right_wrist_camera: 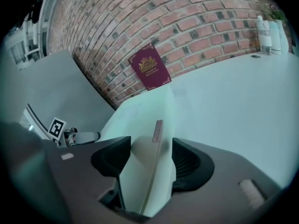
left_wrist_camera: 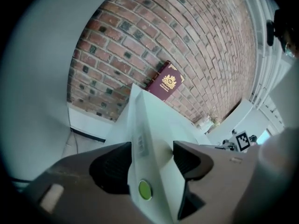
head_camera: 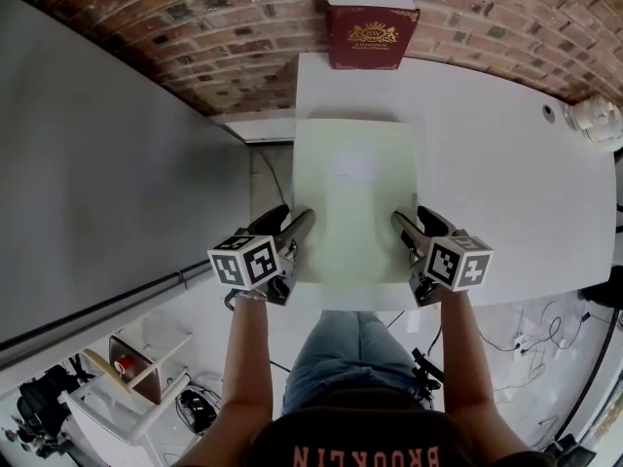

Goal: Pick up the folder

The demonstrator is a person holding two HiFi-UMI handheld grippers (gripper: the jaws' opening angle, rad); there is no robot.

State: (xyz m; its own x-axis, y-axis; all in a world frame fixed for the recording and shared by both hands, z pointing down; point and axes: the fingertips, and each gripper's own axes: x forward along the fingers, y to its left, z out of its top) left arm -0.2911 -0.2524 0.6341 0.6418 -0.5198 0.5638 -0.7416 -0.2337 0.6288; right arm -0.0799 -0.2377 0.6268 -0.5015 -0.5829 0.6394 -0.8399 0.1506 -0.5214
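A pale green folder (head_camera: 355, 197) lies flat on the white table (head_camera: 506, 193), its near edge by the table's front. My left gripper (head_camera: 292, 220) straddles the folder's left edge and my right gripper (head_camera: 414, 220) its right edge. In the left gripper view the folder (left_wrist_camera: 154, 120), with a round green sticker (left_wrist_camera: 145, 189), runs edge-on between the jaws of the left gripper (left_wrist_camera: 152, 160); a gap shows at the right pad. In the right gripper view the folder (right_wrist_camera: 149, 111) likewise passes between the spread jaws of the right gripper (right_wrist_camera: 149, 160). Both grippers are open.
A dark red book (head_camera: 372, 32) leans against the brick wall at the table's far edge. White bottles (head_camera: 596, 120) stand at the far right corner. The table's left edge drops to the floor beside a grey panel (head_camera: 97, 163). Cables and a stool lie on the floor.
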